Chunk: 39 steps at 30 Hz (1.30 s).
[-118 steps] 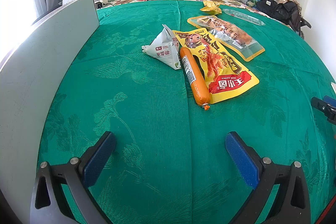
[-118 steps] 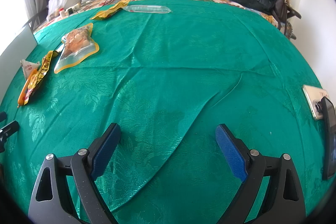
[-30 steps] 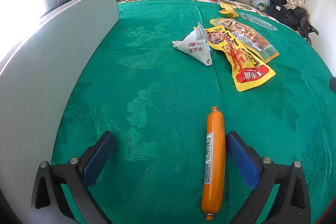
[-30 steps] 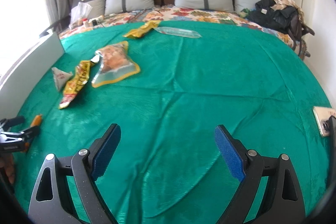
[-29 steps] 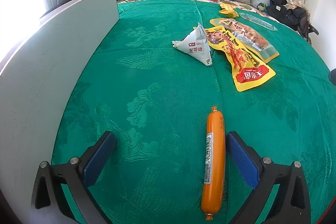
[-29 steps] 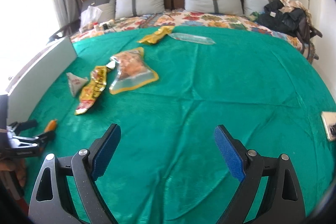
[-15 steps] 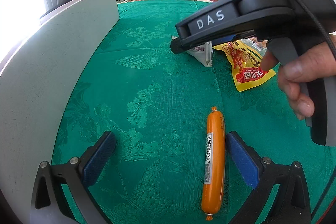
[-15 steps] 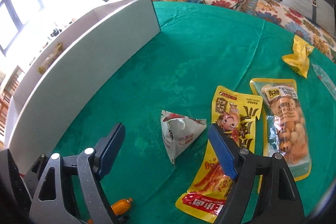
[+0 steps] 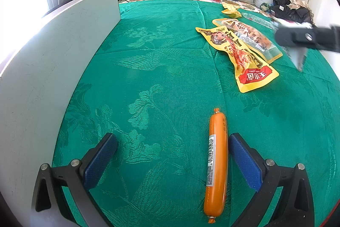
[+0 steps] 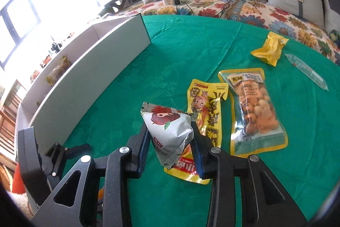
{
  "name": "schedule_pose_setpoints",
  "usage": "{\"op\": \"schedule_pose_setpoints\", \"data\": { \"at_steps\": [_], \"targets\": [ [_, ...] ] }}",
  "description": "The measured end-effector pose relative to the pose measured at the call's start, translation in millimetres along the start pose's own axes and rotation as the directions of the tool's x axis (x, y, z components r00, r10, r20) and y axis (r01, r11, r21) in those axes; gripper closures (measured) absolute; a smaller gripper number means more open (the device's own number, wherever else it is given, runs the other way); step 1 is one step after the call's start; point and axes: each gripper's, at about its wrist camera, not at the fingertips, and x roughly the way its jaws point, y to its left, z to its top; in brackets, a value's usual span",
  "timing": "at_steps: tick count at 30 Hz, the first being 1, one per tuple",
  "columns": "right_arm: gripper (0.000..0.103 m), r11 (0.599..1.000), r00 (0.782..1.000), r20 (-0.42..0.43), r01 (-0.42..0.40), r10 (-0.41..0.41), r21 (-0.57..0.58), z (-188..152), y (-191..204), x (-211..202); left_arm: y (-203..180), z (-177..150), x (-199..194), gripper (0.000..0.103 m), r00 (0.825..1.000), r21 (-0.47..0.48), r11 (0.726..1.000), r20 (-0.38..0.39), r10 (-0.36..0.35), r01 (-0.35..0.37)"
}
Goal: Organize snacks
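An orange sausage (image 9: 215,163) lies on the green bedspread between the fingers of my left gripper (image 9: 172,142), close to the right pad; that gripper is open and touches nothing. My right gripper (image 10: 170,131) has its jaws closing on a white triangular pouch (image 10: 167,127), and both pads press its sides. In the left wrist view the same pouch (image 9: 297,56) hangs blurred under the right gripper (image 9: 306,37), off the cloth. A yellow snack pouch (image 10: 206,107) and a peanut pack (image 10: 252,112) lie flat side by side just beyond.
A long white box wall (image 9: 53,56) runs along the left of the bedspread; its inside (image 10: 59,69) holds a few packets. A crumpled yellow wrapper (image 10: 269,48) and a clear tube (image 10: 306,69) lie farther back. Pillows and a dark bag sit at the headboard.
The right gripper's jaws have narrowed onto the white pouch, which has left its spot beside the yellow pouch and now hangs to the right. The left gripper and sausage have not moved.
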Motion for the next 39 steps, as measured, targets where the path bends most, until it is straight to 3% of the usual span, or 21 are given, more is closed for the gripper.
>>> {"op": "schedule_pose_setpoints", "data": {
  "at_steps": [5, 8, 11, 15, 18, 21, 28, 39],
  "targets": [
    [0.065, 0.977, 0.976, -0.055, 0.213, -0.211, 0.026, -77.7, -42.5, -41.0, 0.2, -0.1, 0.2, 0.0, 1.0, 0.0, 1.0, 0.0, 0.0, 0.0],
    [0.065, 0.951, 0.965, -0.073, 0.261, -0.252, 0.166, -113.0, -74.9, -58.9, 0.1, 0.0, 0.2, 0.0, 1.0, 0.0, 1.0, 0.0, 0.0, 0.0],
    [0.065, 0.931, 0.957, -0.064, 0.29, -0.283, 0.22, -134.2, -88.4, -63.3, 0.1, 0.0, 0.2, 0.0, 1.0, 0.0, 1.0, 0.0, 0.0, 0.0],
    [0.054, 0.93, 0.958, -0.033, 0.286, -0.286, 0.231, -135.4, -93.3, -59.1, 0.1, 0.0, 0.1, 0.0, 1.0, -0.001, 1.0, 0.0, 0.0, 0.0],
    [0.033, 0.935, 0.961, -0.006, 0.272, -0.278, 0.228, -135.5, -93.1, -54.9, 0.0, 0.0, 0.1, 0.0, 1.0, 0.0, 1.0, 0.0, 0.0, 0.0],
    [0.027, 0.935, 0.955, 0.006, 0.289, -0.296, 0.205, -137.1, -88.3, -51.4, 0.1, -0.1, 0.3, 0.0, 1.0, -0.001, 1.0, 0.0, 0.0, 0.0],
    [0.018, 0.929, 0.939, -0.009, 0.342, -0.344, 0.142, -136.8, -77.5, -42.6, 0.0, 0.0, 0.1, 0.0, 1.0, -0.001, 1.0, 0.0, 0.0, 0.0],
    [0.011, 0.933, 0.941, -0.016, 0.336, -0.337, 0.13, -138.3, -78.0, -41.2, 0.0, 0.0, 0.5, 0.0, 1.0, -0.001, 1.0, 0.001, -0.001, 0.001]
  ]
}}
